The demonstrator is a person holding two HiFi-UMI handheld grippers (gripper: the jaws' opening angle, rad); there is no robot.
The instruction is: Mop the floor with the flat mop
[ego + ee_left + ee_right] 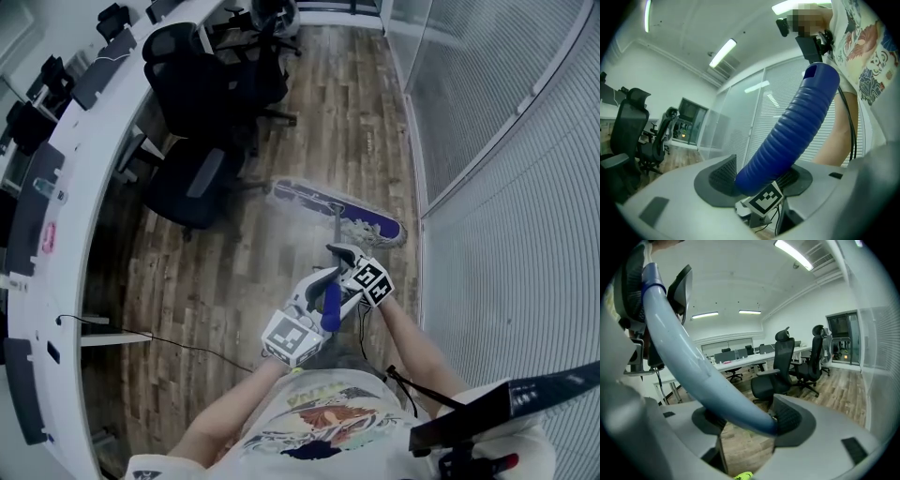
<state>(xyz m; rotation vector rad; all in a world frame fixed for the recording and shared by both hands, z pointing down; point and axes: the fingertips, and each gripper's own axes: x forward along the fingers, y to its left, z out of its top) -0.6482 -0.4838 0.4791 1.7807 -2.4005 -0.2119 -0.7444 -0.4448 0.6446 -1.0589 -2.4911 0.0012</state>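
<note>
At the left, a long white curved desk [80, 187] follows the room, and the black office chairs [202, 173] stand just beside it. A thin black cable [178, 342] lies on the brown wooden plank floor [216, 281] near the person.

The left gripper [322, 298] is the one closer to the body. In the left gripper view its jaws stand rather wide, but both pads lie against the blue ribbed grip [792, 136] at the top of the handle. The right gripper [343, 255] is further down and nearer to the work. In its own view its jaws are closed on the pale blue-grey shaft [701, 380].

From both claws the handle runs forward and down, away from the person, to the purple flat mop head with grey fringe [339, 211]. The head rests on the floor. Its long axis lies across the handle, from far-left to near-right.

The right end of the head is close to the foot of the glass partition with blinds [506, 187], so I judge there is little room on that side. The open floor is ahead and to the left, up to the chairs.
</note>
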